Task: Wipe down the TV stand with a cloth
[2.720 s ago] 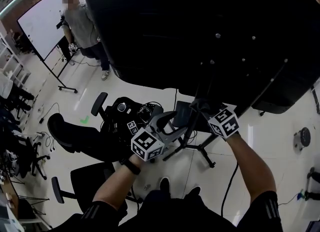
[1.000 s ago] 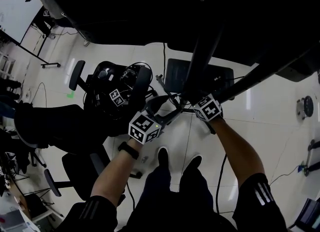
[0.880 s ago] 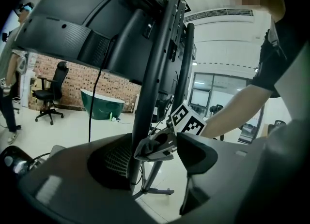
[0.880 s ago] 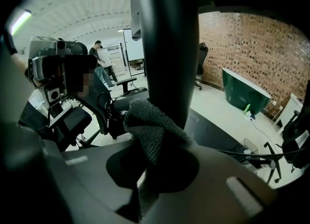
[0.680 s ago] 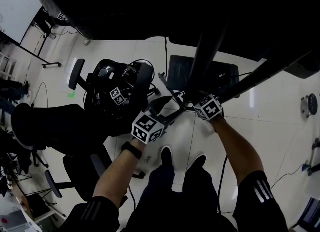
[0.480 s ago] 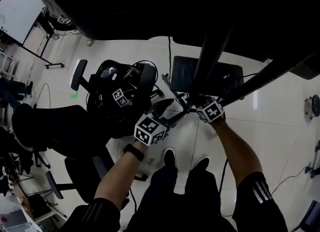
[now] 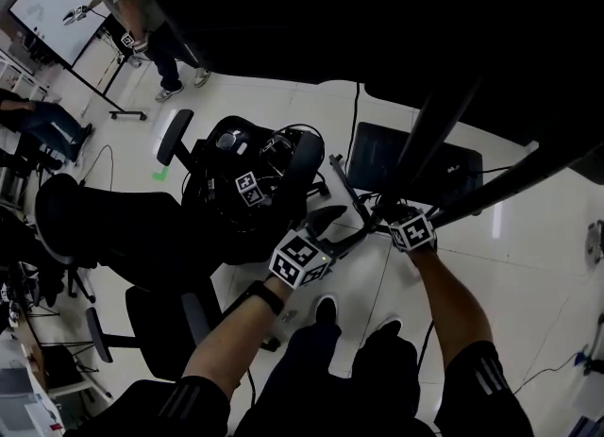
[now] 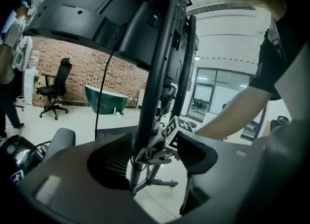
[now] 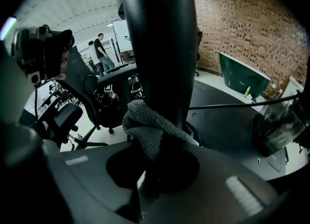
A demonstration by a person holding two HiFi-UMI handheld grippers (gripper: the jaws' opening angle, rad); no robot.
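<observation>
One grey knitted cloth point(image 9: 145, 131) is in my right claw point(image 9: 157, 170), jaws clamped on its bunched end. Its loose fold is pressed against the black round upright pole point(image 9: 160, 49) of the TV stand, low down, toward the flat black base plate point(image 7: 377, 157). My left claw point(image 8: 155, 153) hangs just beside it, jaws wide apart and nothing gripped, with the pole showing through the gap.

The risks, as I judge them:
- Only a narrow strip of cloth seems pinched, so a hard drag along the pole could pull it free.
- A thin black cable point(image 8: 105, 73) drops from the big black screen point(image 8: 87, 15) close to the pole, and the fold could snag it.
- If I shove sideways too hard, the top-heavy stand may rock.

No container shows in any view, neither bucket nor bin.
</observation>
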